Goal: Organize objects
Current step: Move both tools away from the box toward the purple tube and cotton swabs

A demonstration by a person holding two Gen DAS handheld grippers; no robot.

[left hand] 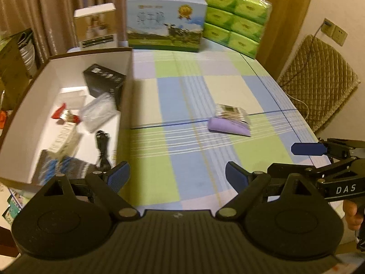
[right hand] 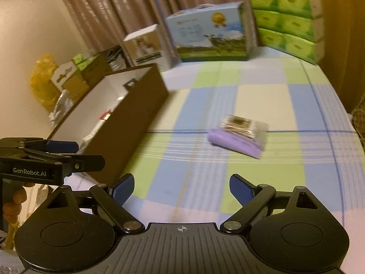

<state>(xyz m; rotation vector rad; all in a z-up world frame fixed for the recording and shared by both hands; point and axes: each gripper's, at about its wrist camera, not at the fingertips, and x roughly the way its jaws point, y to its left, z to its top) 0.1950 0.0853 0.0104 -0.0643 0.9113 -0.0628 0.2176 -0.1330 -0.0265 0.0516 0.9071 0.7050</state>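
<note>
In the right wrist view the purple packet [right hand: 237, 137] at two o'clock of centre is smeared by motion, its label unreadable. The storage box [right hand: 127, 114] at ten o'clock hides most of its contents behind its brown wall. In the left wrist view the right tool [left hand: 306, 148] at four o'clock is cut off by the edge, so its jaw spacing cannot be read; items low in the box are blurred.
</note>
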